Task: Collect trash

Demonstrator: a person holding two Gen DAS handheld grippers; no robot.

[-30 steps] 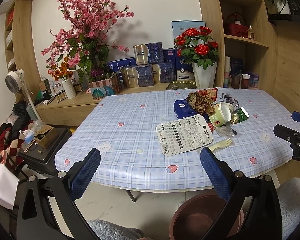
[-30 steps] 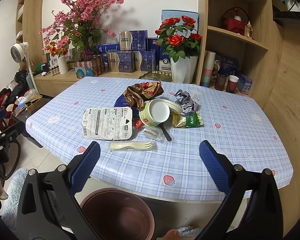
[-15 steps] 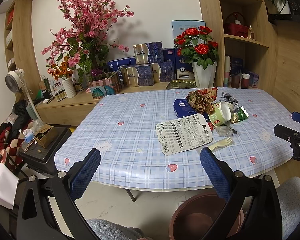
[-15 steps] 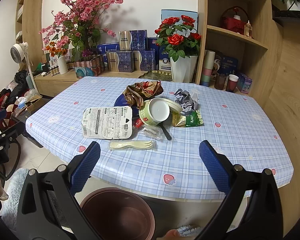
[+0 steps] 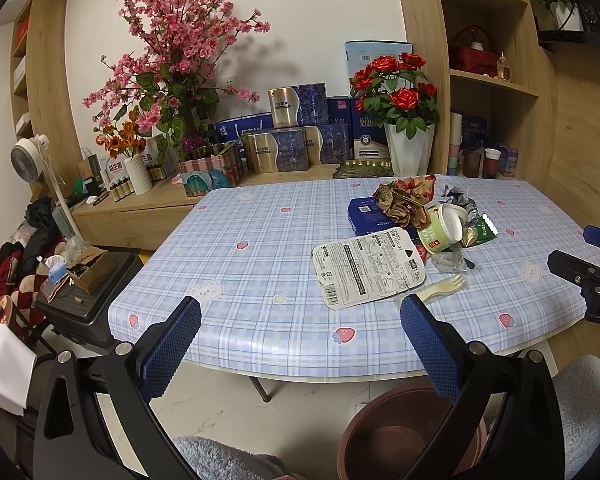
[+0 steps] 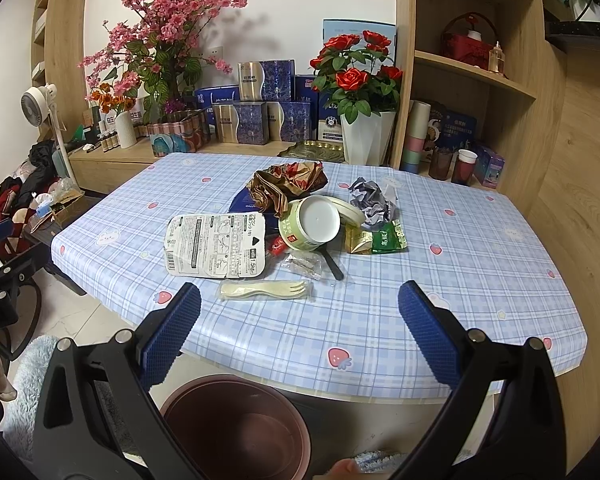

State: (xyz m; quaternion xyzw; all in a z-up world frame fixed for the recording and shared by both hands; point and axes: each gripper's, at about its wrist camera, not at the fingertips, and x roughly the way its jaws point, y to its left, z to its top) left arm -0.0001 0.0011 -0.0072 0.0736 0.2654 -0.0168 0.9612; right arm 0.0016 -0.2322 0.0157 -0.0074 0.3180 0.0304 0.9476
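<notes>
Nothing has moved since a second ago: both views match, trash pile and grippers unchanged.

The trash sits in a cluster right of centre on the worktop [image 6: 480, 264]. Nearest item is the wrapped plastic fork [image 6: 266, 291], just inside the near edge, long axis left-right across the right wrist view, tines pointing right. Behind it lies the flat white tray lid [image 6: 216, 246], then the tipped paper cup [image 6: 310, 229], green sachet [image 6: 388, 241], crumpled foil wrapper [image 6: 286, 186] and grey crumpled paper [image 6: 370, 200].

The right gripper [image 6: 299, 312] is nearer: the fork lies straight ahead, between its finger lines and slightly left of centre. Its fingers are spread wide with nothing held, hanging off the worktop's near edge, above the brown bin [image 6: 236, 428] on the floor.

The left gripper [image 5: 300, 324] is also wide open and empty, further left; in its view the fork [image 5: 444, 286] is off to the right, by the right finger. Likely a right-hand pick, reaching forward and down.
</notes>
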